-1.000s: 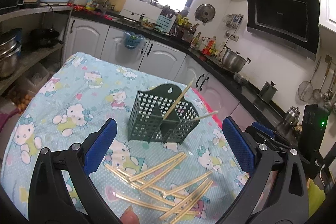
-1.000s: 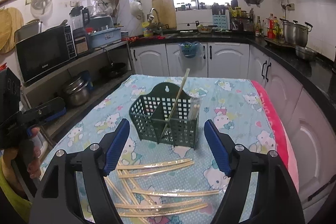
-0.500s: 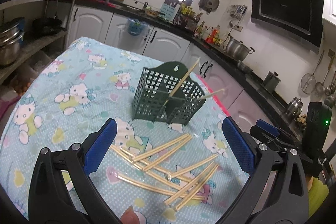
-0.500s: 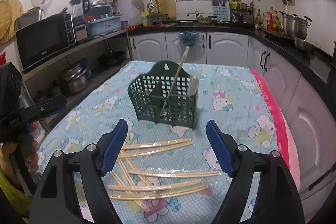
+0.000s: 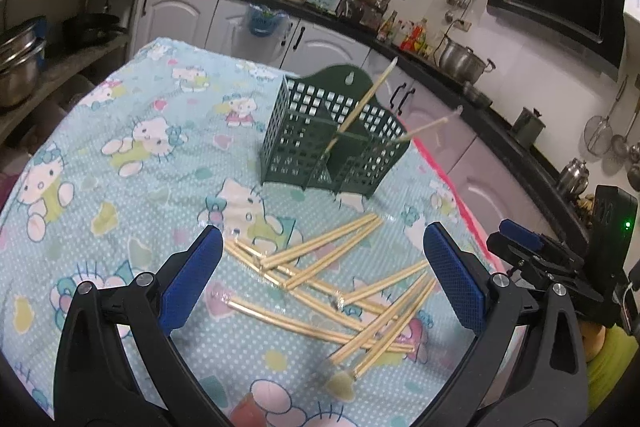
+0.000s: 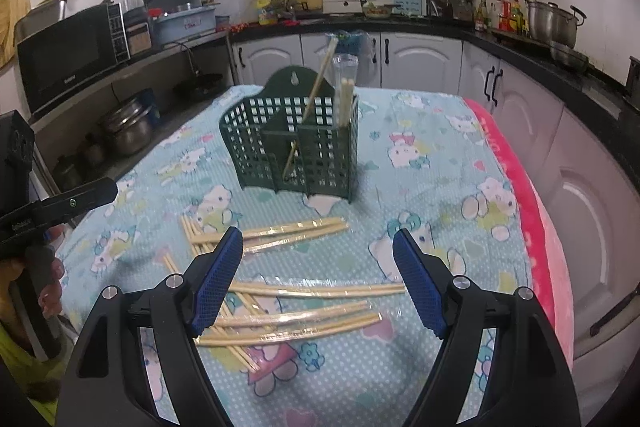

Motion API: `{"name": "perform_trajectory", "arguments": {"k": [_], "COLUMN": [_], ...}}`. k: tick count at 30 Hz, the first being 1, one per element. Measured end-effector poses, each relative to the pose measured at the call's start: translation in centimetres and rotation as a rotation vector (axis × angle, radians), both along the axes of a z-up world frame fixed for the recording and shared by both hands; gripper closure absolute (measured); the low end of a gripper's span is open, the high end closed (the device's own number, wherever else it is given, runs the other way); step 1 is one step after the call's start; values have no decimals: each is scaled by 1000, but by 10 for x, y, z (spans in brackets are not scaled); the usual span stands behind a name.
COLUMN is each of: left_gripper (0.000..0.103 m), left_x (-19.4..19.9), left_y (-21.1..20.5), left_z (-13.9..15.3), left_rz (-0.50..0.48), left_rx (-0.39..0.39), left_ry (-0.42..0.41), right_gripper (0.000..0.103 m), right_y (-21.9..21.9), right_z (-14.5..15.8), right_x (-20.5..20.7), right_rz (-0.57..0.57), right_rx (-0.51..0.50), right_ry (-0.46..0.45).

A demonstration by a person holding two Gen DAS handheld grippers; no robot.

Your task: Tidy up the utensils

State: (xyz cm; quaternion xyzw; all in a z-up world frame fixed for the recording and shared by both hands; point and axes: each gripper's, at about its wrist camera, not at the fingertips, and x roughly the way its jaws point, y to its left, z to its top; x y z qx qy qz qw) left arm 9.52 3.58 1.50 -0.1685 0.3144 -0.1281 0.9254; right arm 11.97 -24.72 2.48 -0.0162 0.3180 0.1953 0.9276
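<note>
Lying loose and crossed in front of the green utensil caddy (image 6: 294,143), the wrapped chopstick pairs (image 6: 296,311) form the heap that has yet to be sorted. Each pair appears to be sealed in a clear sleeve, and several overlap, so the likeliest trouble is a grasp that catches two sleeves at once, or pinches only the slippery film and lets the sticks slide out on the way up. A pair gripped far from its middle could also swing and knock the caddy, which looks light and stands free on the Hello Kitty tablecloth (image 6: 432,163). One bare chopstick (image 6: 310,107) already leans diagonally across a caddy compartment, and a sleeved pair (image 6: 345,93) stands upright at the caddy's right corner; a careless insertion could tip either one out.

Nearer than the caddy, the heap lies below and between the tips of the right gripper (image 6: 318,283), whose fingers are spread wide with nothing between them. The topmost long pair runs crosswise just beyond the blue pads (image 6: 216,279), and whether the tips touch the cloth cannot be told.

From the other side, the left gripper (image 5: 320,279) is likewise spread apart and empty, its blue pads (image 5: 192,275) flanking the same heap (image 5: 332,283), with the caddy (image 5: 332,143) well beyond it. At the near edge of the heap lies what looks like a small foam-tipped stick (image 5: 340,383), a different item that may need its own compartment.
</note>
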Motion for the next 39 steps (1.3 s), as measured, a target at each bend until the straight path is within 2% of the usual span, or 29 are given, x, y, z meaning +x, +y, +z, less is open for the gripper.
{"name": "perform_trajectory", "arguments": {"k": [9, 15, 16, 18, 21, 24, 29, 33, 39], "left_gripper": [11, 11, 13, 27, 40, 49, 49, 56, 56], "left_x": [-2, 2, 4, 8, 14, 24, 37, 44, 55], "left_y": [-7, -7, -7, -7, -5, -6, -1, 1, 6], "left_z": [-27, -46, -48, -51, -57, -64, -76, -79, -85], "left_rz": [-35, -51, -53, -61, -67, -72, -50, -55, -49], "left_rx": [28, 18, 15, 5, -9, -2, -23, -30, -46], "left_ry": [59, 100, 104, 110, 123, 149, 180, 180, 200], "right_gripper": [28, 28, 28, 28, 28, 28, 29, 30, 32], "right_y": [-9, -15, -16, -20, -25, -29, -34, -35, -37], "right_z": [-19, -30, -32, -37, -45, -51, -60, -67, -75], "right_x": [3, 8, 10, 13, 19, 24, 32, 36, 42], "right_rz": [-27, -48, -53, -63, -81, -98, -117, -121, -126], "right_rx": [-15, -21, -22, -29, -35, -41, -69, -89, -103], "right_ry": [44, 70, 74, 79, 98, 112, 120, 130, 147]}}
